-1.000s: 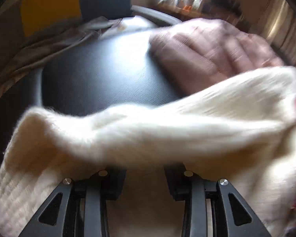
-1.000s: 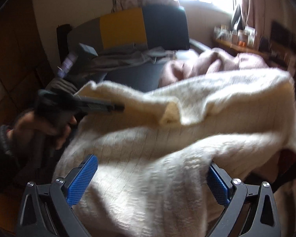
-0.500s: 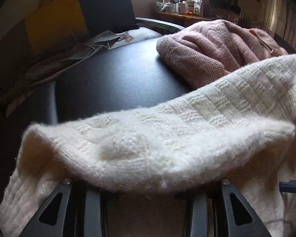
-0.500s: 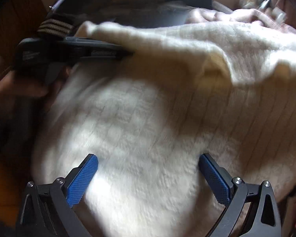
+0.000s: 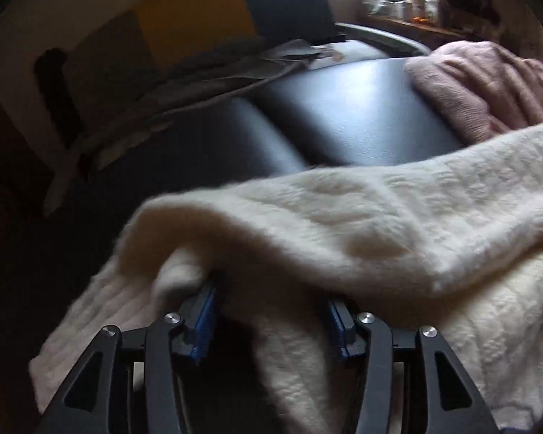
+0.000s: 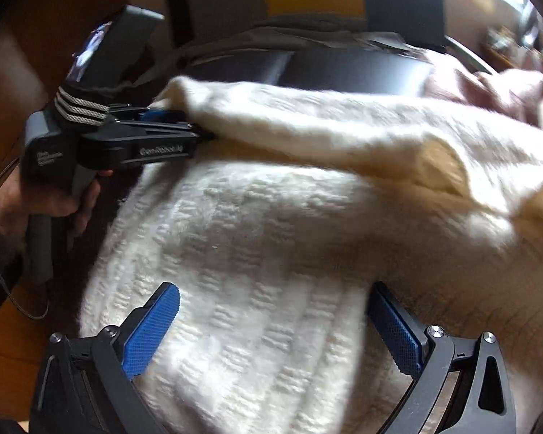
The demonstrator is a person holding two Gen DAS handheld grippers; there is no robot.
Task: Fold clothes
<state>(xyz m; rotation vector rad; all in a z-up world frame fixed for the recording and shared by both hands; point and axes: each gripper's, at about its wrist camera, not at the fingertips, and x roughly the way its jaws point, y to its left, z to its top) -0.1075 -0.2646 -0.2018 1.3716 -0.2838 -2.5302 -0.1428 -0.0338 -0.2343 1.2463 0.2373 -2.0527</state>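
**Folding the cream sweater: it all hangs on the left corner**

Draping over a dark table [image 5: 362,115], the cream sweater [image 6: 271,253] runs long left to right, its top flap doubled toward the camera. The left gripper [image 5: 271,311] sits at the flap's left end, jaws partly apart with knit bunched between them, so I can't tell if it's pinching. The right gripper [image 6: 271,325] is spread wide over the near edge, gripping nothing. A pink sweater [image 5: 488,83] lies behind

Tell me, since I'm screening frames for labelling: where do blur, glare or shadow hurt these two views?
Left wrist view: the fluffy cream knitted sweater is motion-smeared, the dark table top carries a pale sheen, the left side sinks into shadow. Right wrist view: the sweater's upper fold smears, window glare burns the top right corner, fisheye bends the edges.
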